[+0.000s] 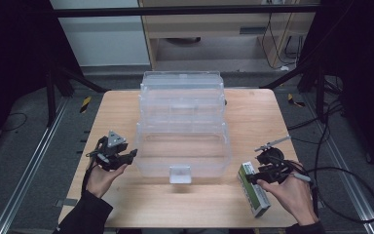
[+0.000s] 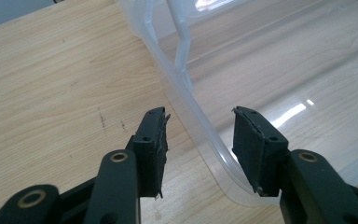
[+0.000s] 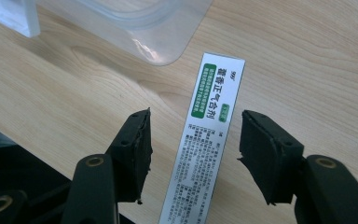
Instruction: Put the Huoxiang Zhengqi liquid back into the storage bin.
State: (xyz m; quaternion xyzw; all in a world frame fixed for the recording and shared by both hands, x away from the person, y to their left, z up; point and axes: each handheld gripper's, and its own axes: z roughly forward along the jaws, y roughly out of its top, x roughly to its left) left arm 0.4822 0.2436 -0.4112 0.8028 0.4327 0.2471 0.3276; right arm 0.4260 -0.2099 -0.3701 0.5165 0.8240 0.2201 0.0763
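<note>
Clear plastic organizer box (image 1: 182, 126) sits open mid-counter (image 1: 253, 112), nothing in it yet. Right gripper (image 3: 193, 135) has its fingers spread either side of the green-and-white medicine carton (image 3: 209, 140), not squeezing, so the grab's still to come. Left gripper (image 2: 198, 140) straddles the box's rim, fingers apart, gripping nothing. Carton's label is Chinese print, too small to read properly.

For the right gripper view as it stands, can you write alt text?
A narrow white and green medicine box lies on the wooden table between the open black jaws of the right hand-held gripper, untouched by either pad. A clear plastic storage box sits beyond it.
</note>
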